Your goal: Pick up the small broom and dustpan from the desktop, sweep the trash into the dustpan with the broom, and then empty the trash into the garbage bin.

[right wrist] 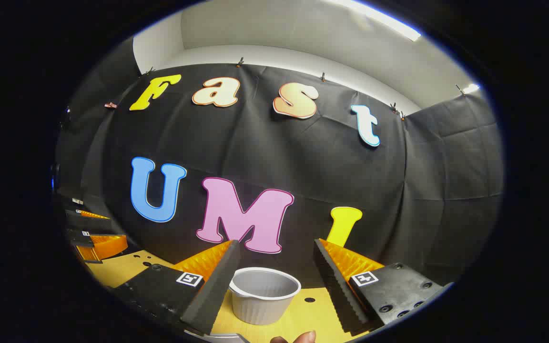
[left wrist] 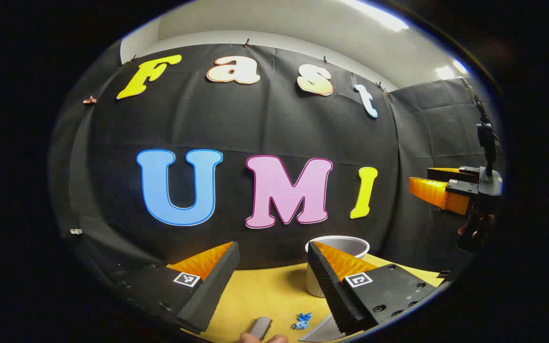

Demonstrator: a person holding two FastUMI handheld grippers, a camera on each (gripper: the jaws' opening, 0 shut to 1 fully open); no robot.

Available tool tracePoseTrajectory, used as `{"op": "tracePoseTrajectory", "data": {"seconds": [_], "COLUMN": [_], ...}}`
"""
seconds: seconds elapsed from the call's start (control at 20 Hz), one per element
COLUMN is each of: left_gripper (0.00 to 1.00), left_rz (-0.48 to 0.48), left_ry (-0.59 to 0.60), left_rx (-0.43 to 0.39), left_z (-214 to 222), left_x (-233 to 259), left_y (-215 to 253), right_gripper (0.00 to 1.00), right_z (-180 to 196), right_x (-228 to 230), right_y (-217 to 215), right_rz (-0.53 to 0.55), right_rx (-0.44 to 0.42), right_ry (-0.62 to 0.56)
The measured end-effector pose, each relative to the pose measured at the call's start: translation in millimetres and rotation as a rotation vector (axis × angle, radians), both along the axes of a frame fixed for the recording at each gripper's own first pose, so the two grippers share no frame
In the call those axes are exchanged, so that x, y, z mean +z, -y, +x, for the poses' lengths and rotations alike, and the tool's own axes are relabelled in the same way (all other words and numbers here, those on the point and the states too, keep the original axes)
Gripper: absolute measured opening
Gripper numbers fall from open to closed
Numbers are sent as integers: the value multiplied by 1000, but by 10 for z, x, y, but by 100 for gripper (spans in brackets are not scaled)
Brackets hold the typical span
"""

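Both grippers hang open and empty above the table point(left wrist: 265, 290). Below the left gripper point(left wrist: 274, 271) lie blue scraps point(left wrist: 303, 320) and a grey handle point(left wrist: 260, 327), probably light, stiff plastic; the bin point(right wrist: 265, 295) waits ahead of the right gripper point(right wrist: 277, 281).

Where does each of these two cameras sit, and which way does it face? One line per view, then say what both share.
Left gripper view: rides the left gripper, facing the booth wall over the yellow desktop; its own open fingers frame the white bin and blue trash; the right gripper is held at the right edge.
Right gripper view: rides the right gripper, facing the same wall; its open fingers frame the white bin.
Shared: bin, desktop, wall.
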State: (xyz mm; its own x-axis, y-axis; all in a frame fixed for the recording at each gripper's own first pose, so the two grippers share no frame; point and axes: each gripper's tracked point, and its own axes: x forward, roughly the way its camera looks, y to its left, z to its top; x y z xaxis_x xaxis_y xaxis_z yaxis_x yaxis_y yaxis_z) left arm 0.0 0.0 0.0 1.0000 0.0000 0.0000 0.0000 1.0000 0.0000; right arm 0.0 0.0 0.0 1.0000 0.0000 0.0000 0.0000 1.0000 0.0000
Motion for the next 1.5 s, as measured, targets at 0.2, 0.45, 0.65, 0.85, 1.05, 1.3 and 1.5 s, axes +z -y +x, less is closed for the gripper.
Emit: {"op": "tracePoseTrajectory", "data": {"seconds": [0.2, 0.45, 0.65, 0.85, 1.05, 1.3, 1.5], "left_gripper": [94, 94, 94, 94, 95, 96, 96], "left_rz": [7, 18, 30, 33, 33, 58, 61], "left_ry": [-1, -9, -8, -17, -58, -98, -113], "left_rx": [8, 19, 24, 20, 46, 80, 88], "left_z": [-69, -134, -144, -169, -266, -373, -463], "left_x": [-17, -10, 19, -24, -234, -427, -517], "left_y": [14, 10, 9, 19, -101, -240, -271], "right_gripper": [97, 97, 97, 97, 94, 97, 98], "right_z": [4, -11, -29, -58, -447, -1110, -1603], "right_x": [-17, -68, -96, -182, -860, -2115, -2924], "right_y": [0, -4, 40, -16, -414, -431, -539], "right_rz": [9, 15, 8, 21, 6, -27, -54], "right_rx": [1, 4, -6, 24, 296, 460, 545], "right_ry": [-5, -14, -15, -43, -323, -770, -1006]}}
